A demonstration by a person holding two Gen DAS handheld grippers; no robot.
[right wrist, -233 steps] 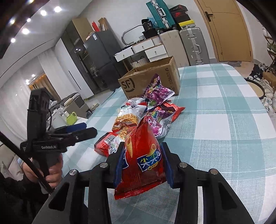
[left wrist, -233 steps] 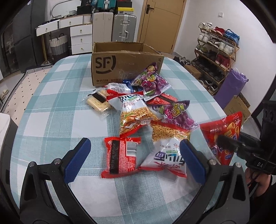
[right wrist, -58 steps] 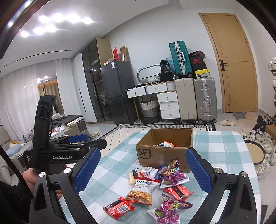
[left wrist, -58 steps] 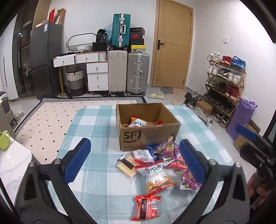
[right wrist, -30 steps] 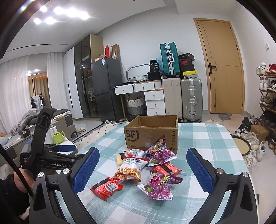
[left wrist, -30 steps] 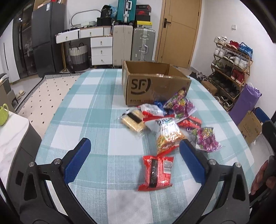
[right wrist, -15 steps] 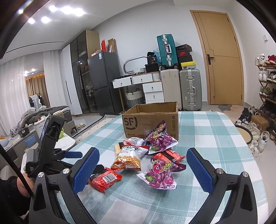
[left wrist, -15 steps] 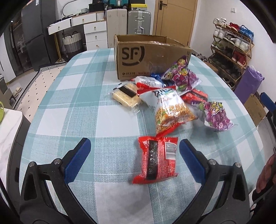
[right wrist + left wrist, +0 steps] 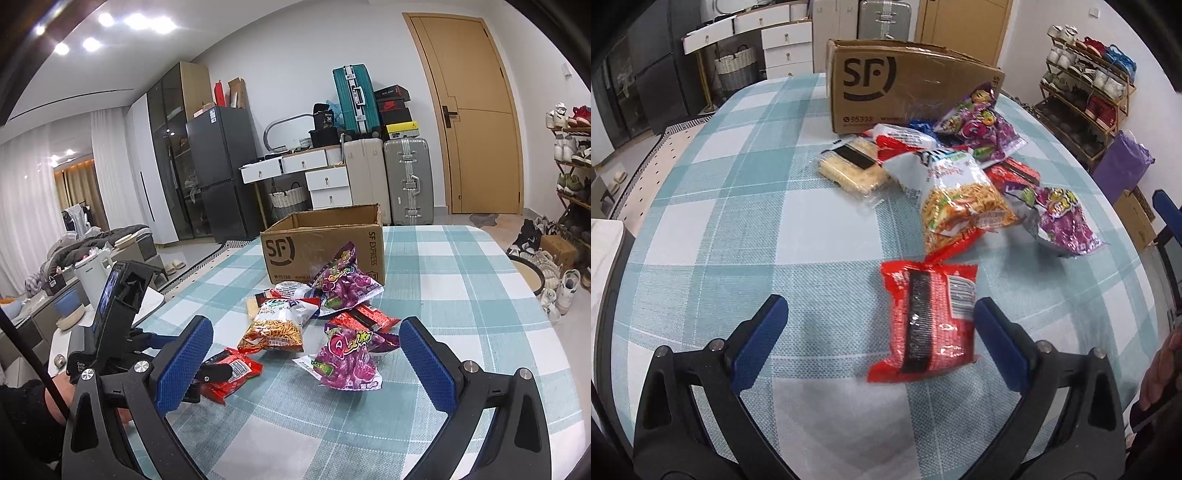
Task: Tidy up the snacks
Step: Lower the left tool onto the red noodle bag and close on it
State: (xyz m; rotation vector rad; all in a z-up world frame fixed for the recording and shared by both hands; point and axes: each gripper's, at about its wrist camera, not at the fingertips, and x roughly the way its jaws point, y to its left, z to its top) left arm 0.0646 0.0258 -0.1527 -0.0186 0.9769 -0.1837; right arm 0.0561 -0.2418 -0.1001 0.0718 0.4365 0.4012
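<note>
A red noodle packet [image 9: 929, 321] lies flat on the checked tablecloth [image 9: 738, 229], nearest to me. My left gripper [image 9: 879, 304] hangs low over it, jaws closing. The packet sits between the blue fingers, close to the right one, and the pads do not press it. Behind it lie a crispy-noodle bag [image 9: 960, 199], two purple bags [image 9: 1060, 218], a cracker pack [image 9: 853, 170] and an open SF cardboard box [image 9: 908, 92]. My right gripper [image 9: 306, 325] is open and empty, held above the table short of a purple bag [image 9: 343, 358]. Its view shows the left gripper [image 9: 122, 332] over the red packet [image 9: 236, 369].
A white counter with a kettle [image 9: 92, 273] stands left of the table. A round stool [image 9: 524, 273] and a shoe rack [image 9: 1086, 81] are on the right. Suitcases [image 9: 406, 181] and drawers line the far wall. A hand [image 9: 1160, 373] shows at the lower right edge.
The left gripper has sunk and tipped down toward the red packet, which now lies between its fingers, and the fingers stand slightly closer. The right gripper dropped a little.
</note>
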